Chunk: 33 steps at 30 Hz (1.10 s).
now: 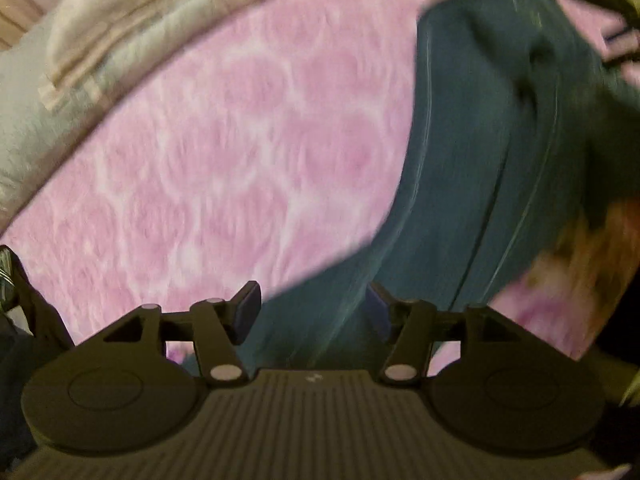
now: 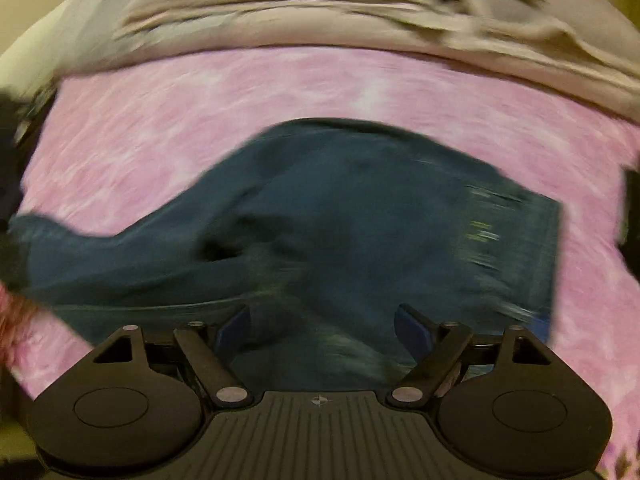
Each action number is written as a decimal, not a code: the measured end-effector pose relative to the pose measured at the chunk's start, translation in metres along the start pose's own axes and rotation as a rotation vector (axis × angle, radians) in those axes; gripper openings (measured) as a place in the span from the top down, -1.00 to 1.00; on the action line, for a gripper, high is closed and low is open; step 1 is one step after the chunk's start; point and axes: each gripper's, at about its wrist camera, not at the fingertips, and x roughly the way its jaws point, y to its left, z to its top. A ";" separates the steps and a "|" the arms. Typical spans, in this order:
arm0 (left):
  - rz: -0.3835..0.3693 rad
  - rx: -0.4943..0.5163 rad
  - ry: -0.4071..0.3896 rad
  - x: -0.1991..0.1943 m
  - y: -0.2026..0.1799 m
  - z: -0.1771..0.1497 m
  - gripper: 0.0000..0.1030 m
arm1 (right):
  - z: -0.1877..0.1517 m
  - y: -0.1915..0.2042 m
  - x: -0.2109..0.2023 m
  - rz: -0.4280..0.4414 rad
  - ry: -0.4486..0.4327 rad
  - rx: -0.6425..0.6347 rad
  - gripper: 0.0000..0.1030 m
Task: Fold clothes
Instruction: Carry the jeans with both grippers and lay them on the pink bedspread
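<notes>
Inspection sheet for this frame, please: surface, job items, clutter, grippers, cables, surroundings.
Surface: pink patterned bedspread, blurred by motion.
Job's things: dark blue jeans lying spread on the bedspread, not yet folded.
Clutter: beige bedding bunched along the far edge.
Grippers: left gripper open over a jeans leg; right gripper open over the jeans; neither pinches the fabric.
Cables: nothing seen.
Surroundings: too blurred to tell.
</notes>
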 end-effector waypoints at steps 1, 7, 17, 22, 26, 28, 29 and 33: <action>-0.018 0.024 0.011 0.010 0.008 -0.014 -0.04 | 0.003 0.022 0.008 0.012 0.002 -0.045 -0.64; -0.233 0.113 0.049 0.060 0.041 -0.061 0.89 | 0.026 0.150 0.073 0.033 0.030 -0.352 -0.89; -0.063 0.018 -0.181 -0.003 0.186 -0.017 0.91 | 0.071 0.208 0.072 -0.035 0.057 -0.367 -0.89; 0.182 -0.031 -0.156 0.013 0.236 0.012 0.78 | 0.062 0.182 0.048 -0.136 0.038 -0.199 -0.89; 0.125 0.019 -0.202 0.008 0.184 0.003 0.70 | 0.019 0.137 0.025 -0.244 0.049 0.071 -0.89; 0.024 0.087 -0.212 0.009 0.133 -0.003 0.65 | -0.015 0.106 0.011 -0.294 0.065 0.266 -0.89; -0.027 0.123 -0.216 0.010 0.106 -0.005 0.57 | -0.033 0.090 0.003 -0.319 0.069 0.370 -0.89; -0.209 0.278 -0.231 0.014 -0.001 -0.009 0.32 | -0.107 0.024 -0.036 -0.424 0.027 0.734 -0.89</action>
